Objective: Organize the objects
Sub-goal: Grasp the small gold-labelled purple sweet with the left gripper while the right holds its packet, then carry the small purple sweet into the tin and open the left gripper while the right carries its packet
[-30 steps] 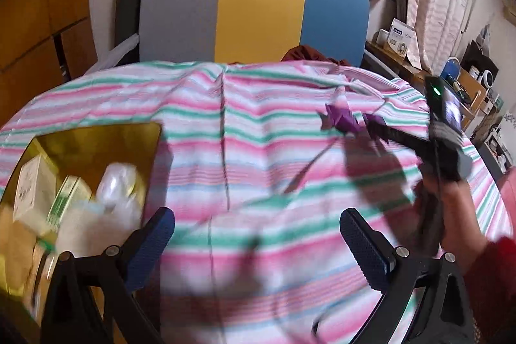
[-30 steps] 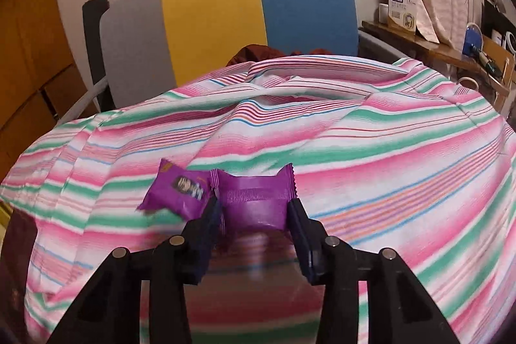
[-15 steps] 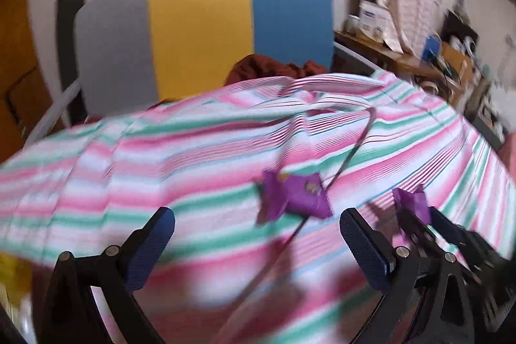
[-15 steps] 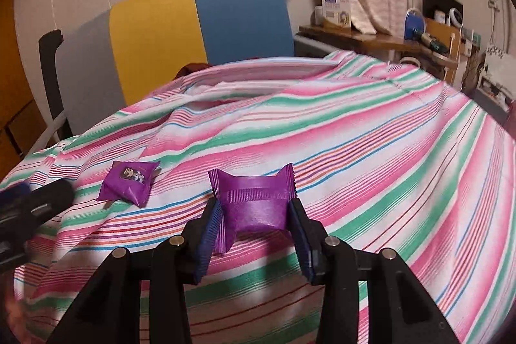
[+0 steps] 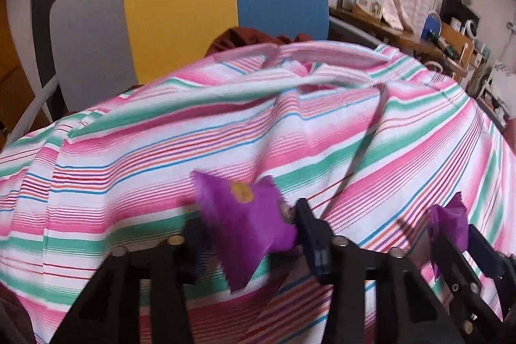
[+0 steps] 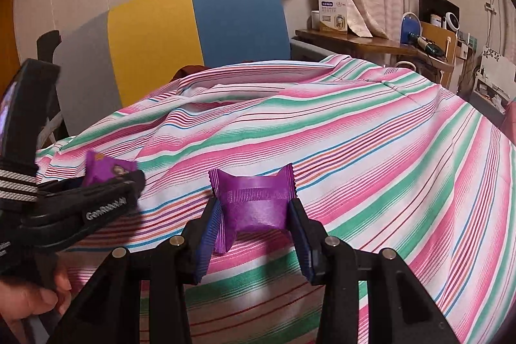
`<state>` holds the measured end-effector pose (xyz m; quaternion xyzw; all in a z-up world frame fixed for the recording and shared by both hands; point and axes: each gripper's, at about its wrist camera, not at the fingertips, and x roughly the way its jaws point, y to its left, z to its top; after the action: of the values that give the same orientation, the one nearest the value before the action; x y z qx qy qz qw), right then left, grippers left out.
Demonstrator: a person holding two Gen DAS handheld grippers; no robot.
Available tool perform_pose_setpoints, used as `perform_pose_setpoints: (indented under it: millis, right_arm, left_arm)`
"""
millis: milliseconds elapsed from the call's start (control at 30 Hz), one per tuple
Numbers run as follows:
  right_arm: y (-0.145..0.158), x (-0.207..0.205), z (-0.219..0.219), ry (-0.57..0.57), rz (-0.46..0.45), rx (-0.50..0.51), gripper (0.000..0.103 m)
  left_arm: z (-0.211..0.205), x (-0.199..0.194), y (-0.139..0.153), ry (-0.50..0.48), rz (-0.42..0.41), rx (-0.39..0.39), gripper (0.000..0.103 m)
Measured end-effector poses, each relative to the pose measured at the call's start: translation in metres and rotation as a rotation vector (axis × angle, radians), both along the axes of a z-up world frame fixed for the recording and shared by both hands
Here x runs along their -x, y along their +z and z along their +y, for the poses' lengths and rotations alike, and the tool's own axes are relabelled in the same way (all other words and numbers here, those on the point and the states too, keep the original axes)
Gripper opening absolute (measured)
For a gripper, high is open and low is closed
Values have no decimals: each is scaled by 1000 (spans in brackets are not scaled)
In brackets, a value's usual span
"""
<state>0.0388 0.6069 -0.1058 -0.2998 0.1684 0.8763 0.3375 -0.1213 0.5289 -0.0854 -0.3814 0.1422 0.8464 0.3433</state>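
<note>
A: Looking over the striped cotton cloth [image 6: 371, 150], pink, green and white with thin red and blue lines, creased into soft folds: what lies on it?

B: Two small purple foil sachets with crimped, saw-toothed ends. One purple sachet with a plain ribbed seam [image 6: 254, 202] sits between the blue ribbed pads [image 6: 206, 244] of the right tongs [image 6: 254, 234], which are clenched on its sides and hold it just over the cloth.

A: And the second?

B: The purple sachet with a yellow printed mark [image 5: 248, 215] is in the left tongs [image 5: 251, 234]. Their jaws are closing, and the pads already press on it from both sides, so its foil buckles and a pointed corner hangs down. The picture is blurred there.

A: Where do the two stand to each other?

B: Side by side, near but apart, the left tongs to the left of the right ones. A hand [image 6: 29, 302] grips the black plastic handle at the lower left of the right view.

A: Behind the cloth?

B: One padded chair back in three fabric panels, grey, yellow and blue [image 6: 193, 31], and one wooden shelf [image 6: 371, 44] crowded with small boxes, under pale curtains.
</note>
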Motion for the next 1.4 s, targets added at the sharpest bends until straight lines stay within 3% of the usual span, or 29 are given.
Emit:
perform_pose_setpoints:
  millis: [500,767,867,1033,1400]
  right_arm:
    - [10,-3,-15,45,51,-70,43]
    - [21,1,-34,149,68,-100,43]
    - [22,-2,-39,159,67,-78,43]
    - [26,-6,-56,175,76,-51,43]
    - [32,-2,-133,316,124,-22,43]
  left_arm:
    - [-99,-61,26,79,124,-187,42]
    - [-157,-95,29,85,201,-169,42]
    - [-185,-103,33,106,167,-201,42]
    - [-218,-122,43,110,189,-239,42]
    - [-285,-128,56,192,134,-307,43]
